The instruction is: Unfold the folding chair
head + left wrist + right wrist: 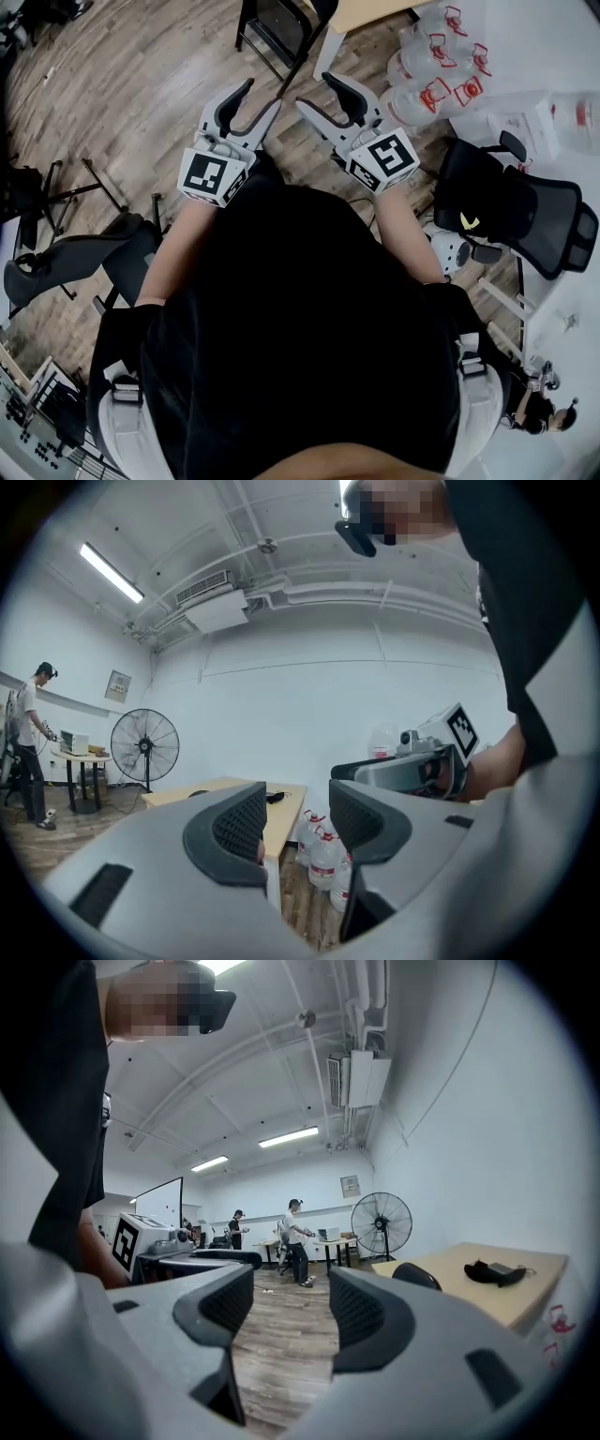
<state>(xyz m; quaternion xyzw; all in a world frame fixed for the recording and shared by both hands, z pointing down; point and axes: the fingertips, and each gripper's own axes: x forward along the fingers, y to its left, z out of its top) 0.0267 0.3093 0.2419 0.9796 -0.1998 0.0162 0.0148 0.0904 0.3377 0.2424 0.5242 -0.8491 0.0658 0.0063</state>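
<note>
Ahead of your two grippers, at the top edge of the head view, the folding chair [277, 33] stands on the wood-plank floor [141, 94], just beside the white leg of the pale-topped table [375, 13]. You see thin black tubing and a dark flat panel. The picture's edge cuts it off, so I cannot tell how far it is folded.

Your left gripper [260, 96] and right gripper [316, 91] sit side by side and clear of the chair. Each has grey moulded shells, black ribbed pads and a cube with square markers. Both claws stand apart by a modest gap, with only floor and room showing between the pads.

Only the head view shows the chair's frame. Your right gripper view gives just a dark rounded edge before the table, too little to identify. Your left gripper view shows the clear water jugs [431, 61] with red handles from the side, and a round pedestal fan [145, 745] by the white wall.
</note>
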